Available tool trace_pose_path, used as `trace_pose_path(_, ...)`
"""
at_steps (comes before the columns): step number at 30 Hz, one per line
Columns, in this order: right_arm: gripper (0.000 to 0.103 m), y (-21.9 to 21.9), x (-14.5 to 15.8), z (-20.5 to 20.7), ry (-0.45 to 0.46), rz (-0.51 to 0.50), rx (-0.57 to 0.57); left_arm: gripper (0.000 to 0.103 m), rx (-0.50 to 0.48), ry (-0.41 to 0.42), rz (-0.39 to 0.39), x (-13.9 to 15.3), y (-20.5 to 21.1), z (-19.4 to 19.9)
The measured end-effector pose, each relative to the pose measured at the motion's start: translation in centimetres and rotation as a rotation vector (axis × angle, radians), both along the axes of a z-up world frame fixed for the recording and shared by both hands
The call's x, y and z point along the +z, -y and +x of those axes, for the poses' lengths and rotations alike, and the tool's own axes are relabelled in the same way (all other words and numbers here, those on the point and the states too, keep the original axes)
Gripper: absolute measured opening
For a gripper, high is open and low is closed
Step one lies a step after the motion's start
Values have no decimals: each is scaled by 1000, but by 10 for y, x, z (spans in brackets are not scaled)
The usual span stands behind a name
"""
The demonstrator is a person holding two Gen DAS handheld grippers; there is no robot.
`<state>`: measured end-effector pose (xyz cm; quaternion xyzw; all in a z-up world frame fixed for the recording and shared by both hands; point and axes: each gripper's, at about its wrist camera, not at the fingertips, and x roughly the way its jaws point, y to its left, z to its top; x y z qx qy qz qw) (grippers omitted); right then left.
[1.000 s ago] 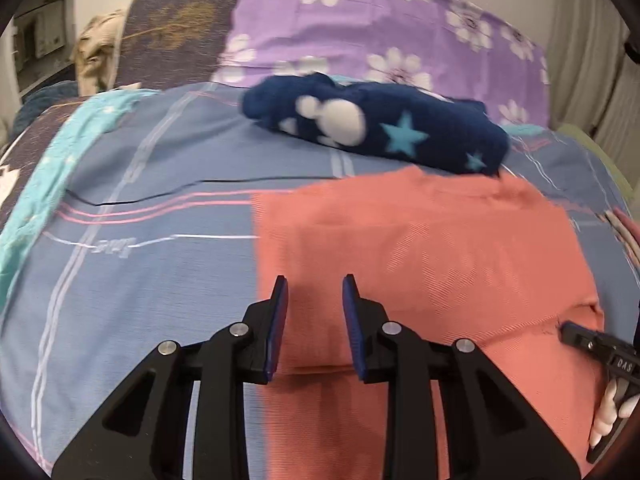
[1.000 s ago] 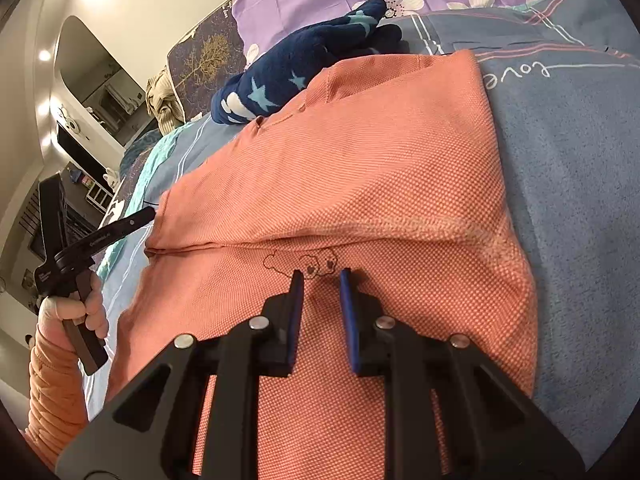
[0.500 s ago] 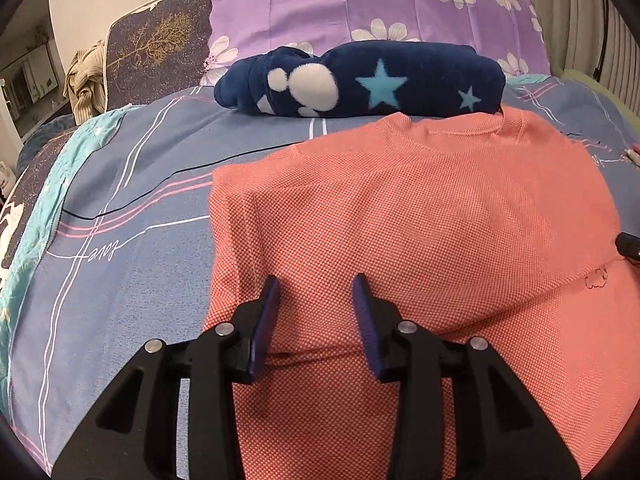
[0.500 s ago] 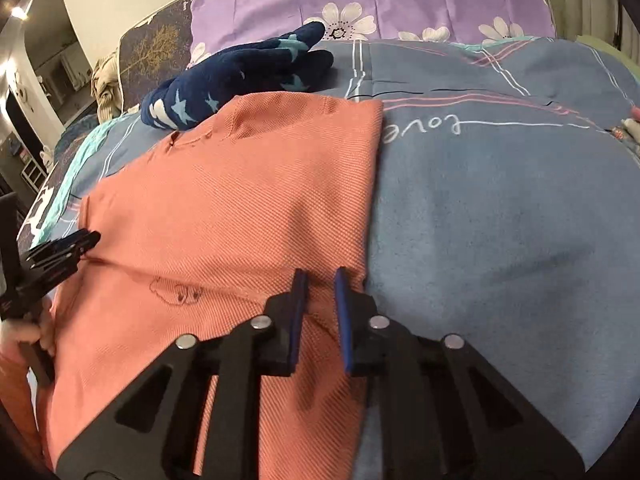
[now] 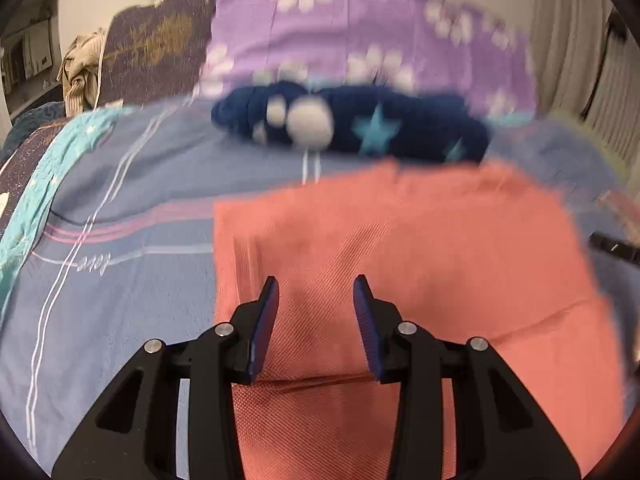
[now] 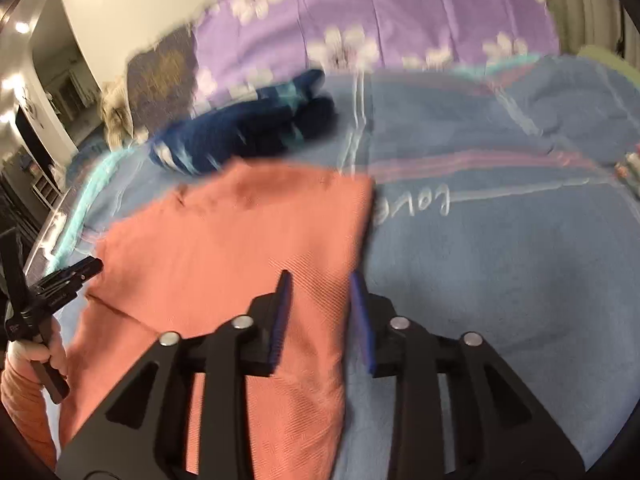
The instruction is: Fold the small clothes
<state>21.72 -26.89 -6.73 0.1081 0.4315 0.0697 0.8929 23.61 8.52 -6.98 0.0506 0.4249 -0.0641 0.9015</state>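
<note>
A salmon-pink small shirt [image 5: 420, 240] lies flat on the blue bedspread [image 5: 120, 280], with a fold line across it near me. My left gripper [image 5: 316, 280] hovers over the shirt's left part, jaws apart with no cloth pinched. The right gripper [image 6: 320, 275] straddles the right edge of the shirt [image 6: 240, 240]. Its jaws are opening and the pads are clear of the cloth. The left gripper [image 6: 60, 284] also shows at the left of the right wrist view, held by a hand [image 6: 36, 356] in an orange sleeve. Both views are motion-blurred.
A rolled navy garment [image 5: 360, 128] with stars and white dots lies just beyond the shirt's collar. Behind it stand a purple flowered pillow [image 5: 340, 40] and a dark one. The bedspread [image 6: 500, 280] stretches to the right of the shirt. A turquoise cloth [image 5: 36, 192] runs along the left.
My right gripper moved from the shirt's middle to its right edge, narrowed, then opened. The left gripper's jaws widened and stayed over the shirt's left part.
</note>
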Motion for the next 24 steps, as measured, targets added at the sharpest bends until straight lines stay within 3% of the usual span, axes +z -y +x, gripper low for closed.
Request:
trace_pose_path(1,33,-3,-16,7,-56,-49,-9,43,-8,-22,30,-14,3,3)
trace_pose_path(2,33,-6,-28,2,-11,-73,-1,44,-10,13,31,-14,4,1)
trace_pose_path(3,33,-9,-28,-3,23,-94,4,44,-7,13,24,-10,2,0)
trace_pose_path(6,34,-9,-21,-16,13,-96,-8,45,-8,19,26,-6,0,-9)
trace_pose_path(8,36,-1,-18,-37,13,-48,-10,48,5,37,20,3,-5,-29)
trace_pose_path(11,39,12,-14,-82,20,46,25,60,-36,65,-77,15,-23,-75)
trace_pose_path(14,39,26,-15,-134,20,152,47,67,-39,44,-82,13,-44,-119)
trace_pose_path(18,39,32,-27,-176,-2,257,56,67,-30,-61,-153,-4,-76,-162)
trace_pose_path(24,39,28,-28,-209,-17,313,61,64,-105,-76,-262,-7,-89,-211)
